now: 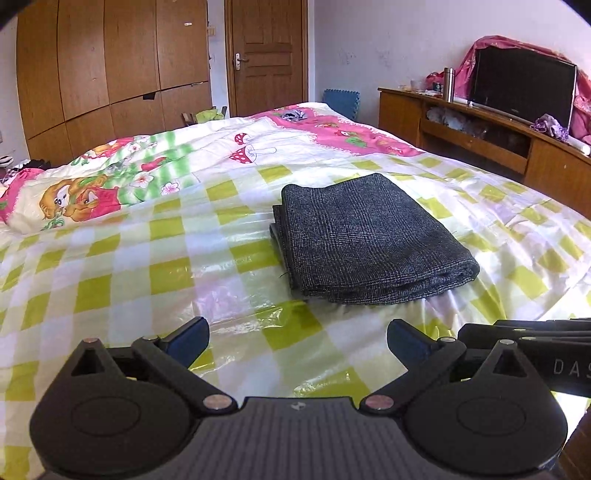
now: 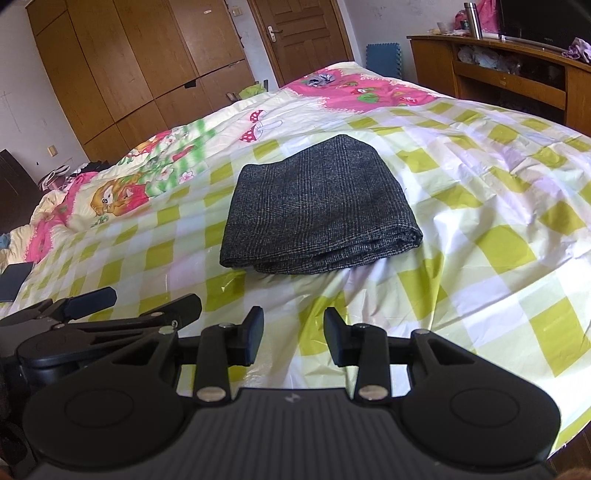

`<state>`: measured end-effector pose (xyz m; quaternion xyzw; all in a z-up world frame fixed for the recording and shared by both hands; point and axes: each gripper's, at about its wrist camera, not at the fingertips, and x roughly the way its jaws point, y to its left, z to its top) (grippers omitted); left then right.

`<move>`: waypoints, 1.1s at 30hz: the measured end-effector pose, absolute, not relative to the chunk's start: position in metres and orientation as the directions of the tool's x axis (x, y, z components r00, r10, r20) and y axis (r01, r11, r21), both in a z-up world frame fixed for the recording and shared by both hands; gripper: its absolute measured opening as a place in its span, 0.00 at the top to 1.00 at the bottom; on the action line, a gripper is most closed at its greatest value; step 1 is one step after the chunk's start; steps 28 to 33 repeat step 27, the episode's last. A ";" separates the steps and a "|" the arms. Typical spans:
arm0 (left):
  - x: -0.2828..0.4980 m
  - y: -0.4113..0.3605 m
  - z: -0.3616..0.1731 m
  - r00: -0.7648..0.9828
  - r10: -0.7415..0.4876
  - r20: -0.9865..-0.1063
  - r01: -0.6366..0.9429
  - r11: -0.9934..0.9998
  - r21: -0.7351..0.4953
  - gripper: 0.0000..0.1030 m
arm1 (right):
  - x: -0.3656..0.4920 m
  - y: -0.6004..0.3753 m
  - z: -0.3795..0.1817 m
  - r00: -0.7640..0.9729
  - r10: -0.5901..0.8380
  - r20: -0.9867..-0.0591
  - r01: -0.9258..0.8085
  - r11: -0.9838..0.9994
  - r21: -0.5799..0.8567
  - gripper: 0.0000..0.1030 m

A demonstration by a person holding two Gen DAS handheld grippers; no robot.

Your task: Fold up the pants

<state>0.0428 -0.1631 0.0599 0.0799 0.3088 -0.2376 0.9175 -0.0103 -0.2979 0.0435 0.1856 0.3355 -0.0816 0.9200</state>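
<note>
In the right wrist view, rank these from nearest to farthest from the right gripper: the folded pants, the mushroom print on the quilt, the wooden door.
1. Folded pants: straight ahead of the right gripper, on the checked cover.
2. Mushroom print: beyond the pants, slightly left.
3. Wooden door: past the bed's far end.

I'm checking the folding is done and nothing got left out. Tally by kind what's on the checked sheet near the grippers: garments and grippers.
Folded dark grey pants: 1
Grippers, both empty with nothing between the fingers: 2 (left gripper, right gripper)
Total: 3
</note>
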 end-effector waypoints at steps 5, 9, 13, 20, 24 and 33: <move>0.039 -0.163 0.062 0.706 -0.373 -0.602 0.479 0.878 0.018 0.00 | -0.013 -0.297 0.044 0.763 -0.027 -0.646 0.275 0.918 0.287 0.64; 0.036 -0.163 0.063 0.705 -0.375 -0.601 0.484 0.875 0.021 0.00 | -0.016 -0.297 0.044 0.765 -0.027 -0.643 0.276 0.917 0.290 0.64; 0.035 -0.164 0.064 0.707 -0.374 -0.600 0.484 0.875 0.025 0.00 | -0.017 -0.299 0.045 0.766 -0.027 -0.642 0.277 0.916 0.292 0.64; 0.030 -0.165 0.065 0.711 -0.372 -0.596 0.483 0.875 0.030 0.00 | -0.019 -0.299 0.045 0.769 -0.027 -0.639 0.278 0.914 0.295 0.64; 0.029 -0.166 0.066 0.711 -0.376 -0.595 0.487 0.873 0.031 0.00 | -0.020 -0.299 0.045 0.769 -0.029 -0.638 0.278 0.914 0.294 0.64; 0.026 -0.167 0.067 0.716 -0.373 -0.589 0.484 0.874 0.035 0.00 | -0.021 -0.300 0.046 0.771 -0.033 -0.636 0.282 0.913 0.294 0.62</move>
